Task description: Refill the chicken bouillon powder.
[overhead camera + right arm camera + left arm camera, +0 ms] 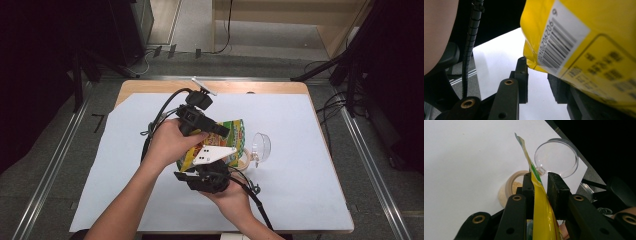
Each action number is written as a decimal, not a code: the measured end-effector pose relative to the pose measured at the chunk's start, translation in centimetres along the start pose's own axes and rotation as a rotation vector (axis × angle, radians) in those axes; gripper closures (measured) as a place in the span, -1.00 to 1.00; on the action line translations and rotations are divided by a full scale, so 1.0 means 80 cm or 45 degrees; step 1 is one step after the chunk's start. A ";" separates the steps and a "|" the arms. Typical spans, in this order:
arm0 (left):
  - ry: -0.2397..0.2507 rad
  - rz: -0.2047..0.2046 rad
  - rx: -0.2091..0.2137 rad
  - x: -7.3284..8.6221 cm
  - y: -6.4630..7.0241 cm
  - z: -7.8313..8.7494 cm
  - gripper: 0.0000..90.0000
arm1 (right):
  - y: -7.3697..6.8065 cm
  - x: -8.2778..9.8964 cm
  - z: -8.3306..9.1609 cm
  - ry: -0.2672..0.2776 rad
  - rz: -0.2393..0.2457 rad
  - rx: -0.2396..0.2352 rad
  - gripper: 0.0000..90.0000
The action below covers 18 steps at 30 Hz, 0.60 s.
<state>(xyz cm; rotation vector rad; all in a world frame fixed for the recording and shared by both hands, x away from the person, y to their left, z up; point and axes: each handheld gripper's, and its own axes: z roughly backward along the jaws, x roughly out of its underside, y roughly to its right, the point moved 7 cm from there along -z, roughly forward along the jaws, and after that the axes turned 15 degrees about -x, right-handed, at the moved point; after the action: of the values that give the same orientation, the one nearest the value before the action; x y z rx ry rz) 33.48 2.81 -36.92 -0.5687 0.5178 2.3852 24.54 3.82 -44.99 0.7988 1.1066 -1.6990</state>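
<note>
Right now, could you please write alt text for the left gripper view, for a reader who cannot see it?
The left gripper holds the edge of a yellow snack bag between its black jaws above a white table. Beyond it lie a clear plastic cup on its side and a round beige container.

Desk, wooden, topped with a white sheet. Grey floor around it, metal rails alongside, black cables at right.

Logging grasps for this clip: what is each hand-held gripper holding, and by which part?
The left hand-held gripper pinches the yellow snack bag by its thin top edge. The right hand-held gripper is at the bag's barcode end; whether it grips cannot be told.
</note>
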 end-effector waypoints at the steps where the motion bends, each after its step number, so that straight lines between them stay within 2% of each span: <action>1: 0.000 0.001 0.001 0.000 0.000 0.000 0.71 | -0.001 0.000 0.000 -0.001 -0.004 -0.003 0.60; 18: -0.004 -0.003 -0.003 0.001 0.002 0.000 0.71 | -0.002 0.001 0.000 -0.001 -0.007 -0.004 0.59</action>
<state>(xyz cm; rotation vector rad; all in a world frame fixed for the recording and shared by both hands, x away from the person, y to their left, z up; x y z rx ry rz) 33.32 2.77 -36.90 -0.5665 0.5129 2.3845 24.38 3.81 -45.02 0.7939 1.1118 -1.7020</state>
